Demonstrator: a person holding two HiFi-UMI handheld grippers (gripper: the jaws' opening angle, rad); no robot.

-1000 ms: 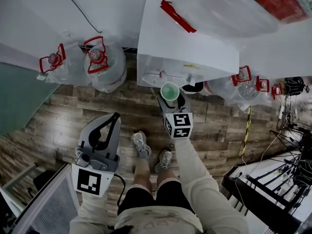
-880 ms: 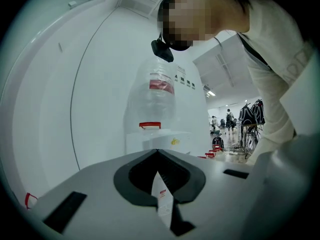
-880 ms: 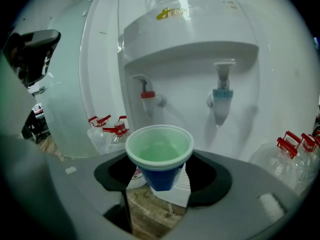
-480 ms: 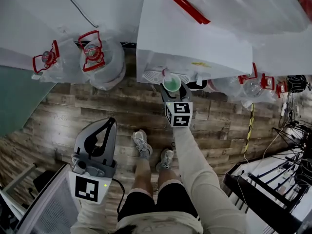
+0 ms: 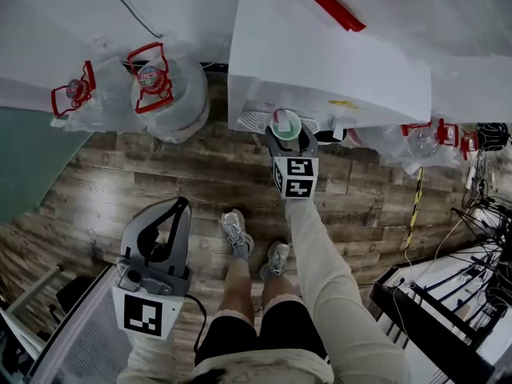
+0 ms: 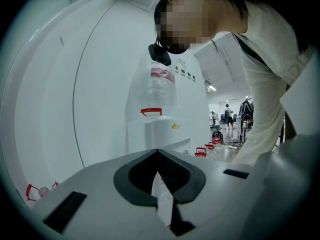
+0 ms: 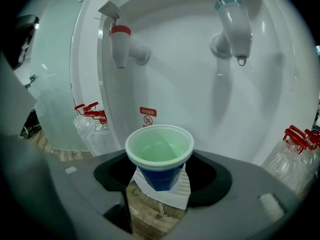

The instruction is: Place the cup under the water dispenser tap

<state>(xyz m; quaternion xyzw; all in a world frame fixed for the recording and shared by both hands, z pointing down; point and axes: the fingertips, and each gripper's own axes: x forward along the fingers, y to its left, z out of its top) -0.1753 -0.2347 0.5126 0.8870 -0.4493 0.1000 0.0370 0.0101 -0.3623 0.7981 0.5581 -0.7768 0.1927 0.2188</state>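
Right tool holds cup above wood-plank floor.

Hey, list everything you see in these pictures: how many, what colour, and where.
cup: one, blue with green inside, in the right claw, before the dispenser, lower than both taps
water dispenser: one, white, ahead of the person
red tap: one, dispenser front, left
blue tap: one, dispenser front, right
water bottles: two left of the dispenser, several right, clear with red handles, on the floor
floor: wood planks, brown
cables: black tangle, far right
shoes: two, light, on the floor
right claw: one, grey, shut on the cup
left claw: one, grey, shut, empty, lower left
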